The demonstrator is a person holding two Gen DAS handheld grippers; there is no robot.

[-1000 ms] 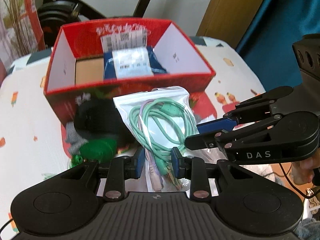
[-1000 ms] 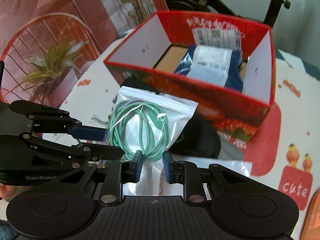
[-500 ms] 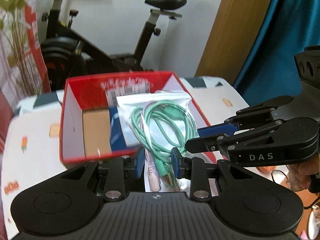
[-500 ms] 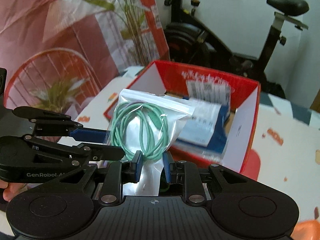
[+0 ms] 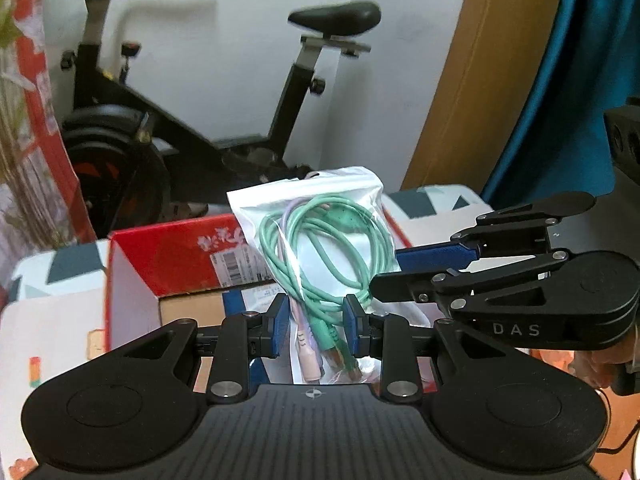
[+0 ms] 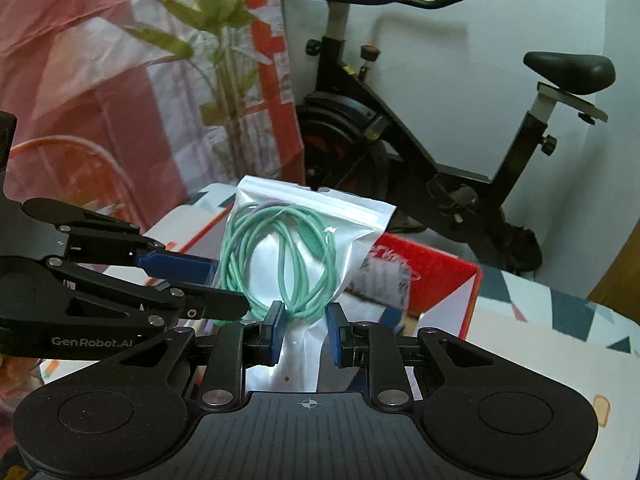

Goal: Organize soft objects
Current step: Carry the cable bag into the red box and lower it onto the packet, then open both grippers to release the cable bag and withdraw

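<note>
A clear zip bag of coiled green and lilac cables is held up in the air by both grippers. My left gripper is shut on the bag's lower end. My right gripper is shut on the same bag from the other side. Each gripper shows in the other's view, the right one and the left one. The open red box lies below and behind the bag, with a brown carton and a blue-and-white packet inside. It also shows in the right wrist view.
The box sits on a table with a white patterned cloth. A black exercise bike stands behind the table. A plant and red-white curtain are at the left. A wooden door frame and teal curtain are at the right.
Both grippers have lifted the cable bag from in front of the red box up and over the box. The views have tilted up toward the exercise bike.
</note>
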